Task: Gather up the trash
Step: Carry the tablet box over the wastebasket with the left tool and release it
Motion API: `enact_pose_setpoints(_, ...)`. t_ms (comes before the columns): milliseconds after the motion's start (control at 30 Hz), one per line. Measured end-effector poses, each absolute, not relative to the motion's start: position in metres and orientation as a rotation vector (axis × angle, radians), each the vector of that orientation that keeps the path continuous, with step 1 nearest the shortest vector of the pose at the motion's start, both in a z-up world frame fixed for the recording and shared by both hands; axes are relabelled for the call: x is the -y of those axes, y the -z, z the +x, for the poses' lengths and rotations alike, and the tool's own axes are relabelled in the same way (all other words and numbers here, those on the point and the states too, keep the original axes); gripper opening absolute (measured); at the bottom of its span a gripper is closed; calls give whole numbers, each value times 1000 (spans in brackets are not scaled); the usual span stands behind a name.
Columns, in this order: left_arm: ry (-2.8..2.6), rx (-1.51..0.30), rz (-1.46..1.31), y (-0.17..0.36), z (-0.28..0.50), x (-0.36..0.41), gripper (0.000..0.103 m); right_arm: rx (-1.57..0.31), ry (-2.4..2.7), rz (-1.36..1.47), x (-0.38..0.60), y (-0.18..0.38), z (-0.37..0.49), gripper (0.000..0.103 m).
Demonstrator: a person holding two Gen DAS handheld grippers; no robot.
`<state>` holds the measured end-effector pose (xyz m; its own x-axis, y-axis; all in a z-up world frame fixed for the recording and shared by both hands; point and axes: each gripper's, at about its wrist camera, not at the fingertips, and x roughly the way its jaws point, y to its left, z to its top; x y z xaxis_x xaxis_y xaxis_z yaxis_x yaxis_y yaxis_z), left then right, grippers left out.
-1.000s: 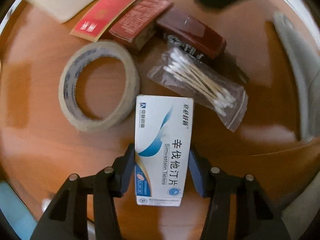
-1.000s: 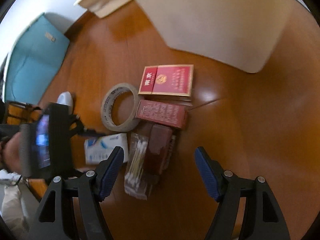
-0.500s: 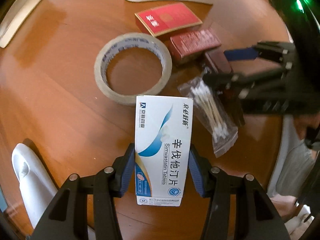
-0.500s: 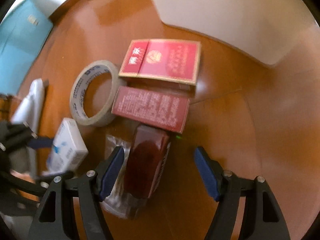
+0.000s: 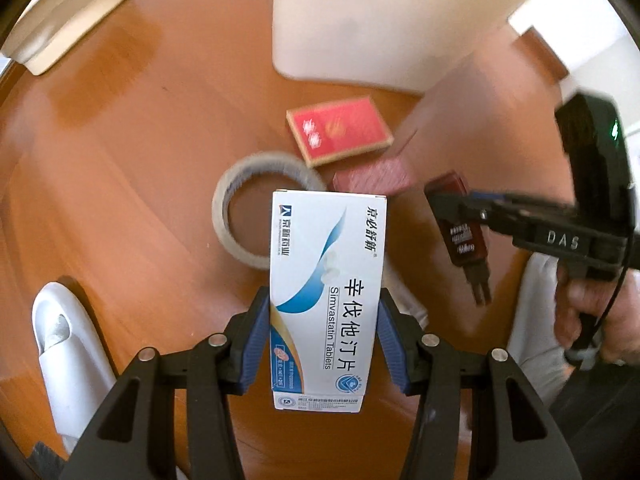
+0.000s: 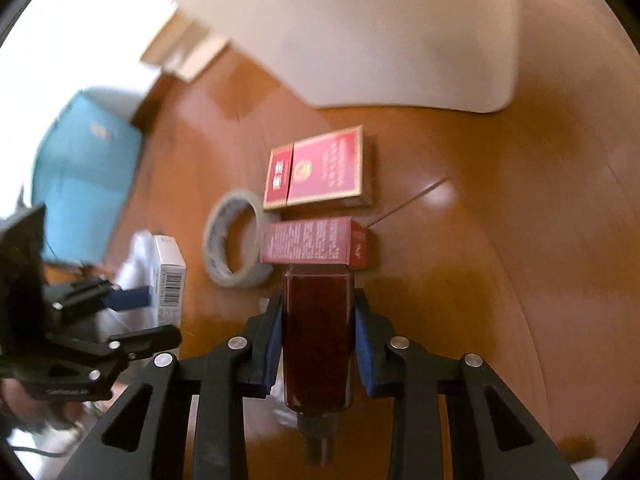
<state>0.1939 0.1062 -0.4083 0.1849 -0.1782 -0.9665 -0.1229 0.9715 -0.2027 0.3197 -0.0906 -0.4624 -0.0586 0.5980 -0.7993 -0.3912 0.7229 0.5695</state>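
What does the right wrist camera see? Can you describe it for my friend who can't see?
The right gripper is closing its blue pads on a dark red bottle above a wooden table. Beyond lie a dark red carton, a red cigarette pack and a tape roll; at left, the left gripper holds a white box.

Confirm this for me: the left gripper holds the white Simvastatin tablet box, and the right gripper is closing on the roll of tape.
Not quite. The right gripper is closing on the dark red bottle, not the roll of tape, which lies untouched on the table; the right wrist view shows this. The left gripper does hold the white Simvastatin tablet box.
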Motion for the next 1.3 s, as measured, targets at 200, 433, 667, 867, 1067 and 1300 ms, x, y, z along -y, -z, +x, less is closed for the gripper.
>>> enact_pose_setpoints(200, 23, -1212, -317, 307, 209, -100, 50, -1377, -812, 375, 127, 441, 326, 32)
enact_pose_setpoints(433, 135, -917, -308, 169, 273, -107, 50, -1304, -782, 425, 146, 418, 333, 32)
enact_pose_setpoints(667, 92, -1082, -125, 192, 412, -120, 50, -1275, -734, 466, 158, 411, 337, 32)
enact_pose_setpoints(867, 39, -1233, -48, 258, 467, -108, 50, -1271, -708, 486, 183, 408, 341, 32)
enact_pose_setpoints(1067, 28, -1336, 23, 290, 492, -90, 50, -1270, -683, 492, 192, 405, 339, 32)
enact_pose_setpoints(1300, 10, -1376, 9, 302, 511, -81, 52, -1257, -679, 484, 193, 400, 339, 32)
